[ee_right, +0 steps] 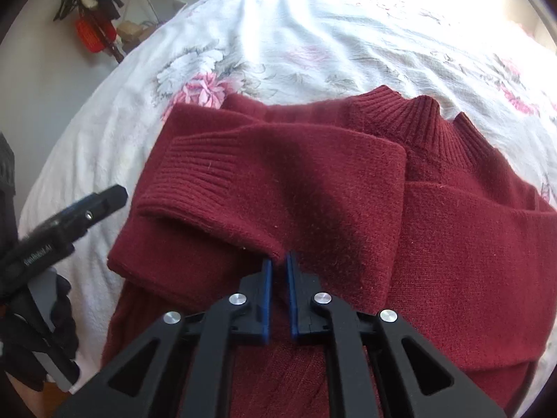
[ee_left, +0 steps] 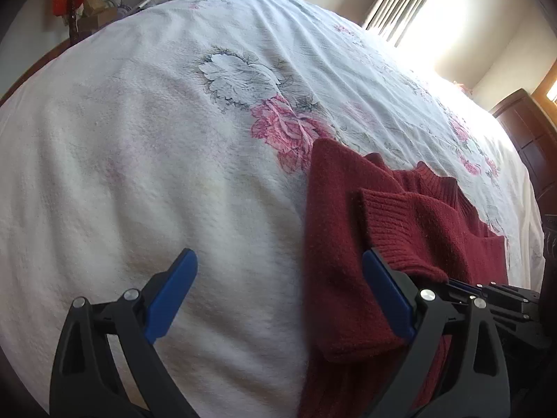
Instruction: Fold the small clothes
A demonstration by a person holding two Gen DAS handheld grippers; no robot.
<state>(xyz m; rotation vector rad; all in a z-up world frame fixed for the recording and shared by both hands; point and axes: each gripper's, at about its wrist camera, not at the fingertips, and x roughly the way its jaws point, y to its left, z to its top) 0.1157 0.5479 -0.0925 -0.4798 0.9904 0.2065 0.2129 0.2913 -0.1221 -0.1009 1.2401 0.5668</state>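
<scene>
A dark red knit sweater (ee_right: 348, 181) lies on the bed with its ribbed collar (ee_right: 424, 118) toward the far side. One sleeve (ee_right: 264, 174) is folded across the chest, cuff to the left. My right gripper (ee_right: 278, 261) is shut on the near edge of that sleeve. My left gripper (ee_left: 278, 257) is open, low over the sheet at the sweater's (ee_left: 348, 237) left edge. Its right finger (ee_left: 386, 296) rests over the red knit and its left finger (ee_left: 170, 292) is over bare sheet. Nothing is held between them.
The bed is covered by a white sheet with pink and grey flowers (ee_left: 271, 104). A curtained bright window (ee_left: 417, 3) is at the far right, with dark wooden furniture (ee_left: 529, 132) beside the bed. Red and dark items (ee_right: 94, 31) hang by the far left wall.
</scene>
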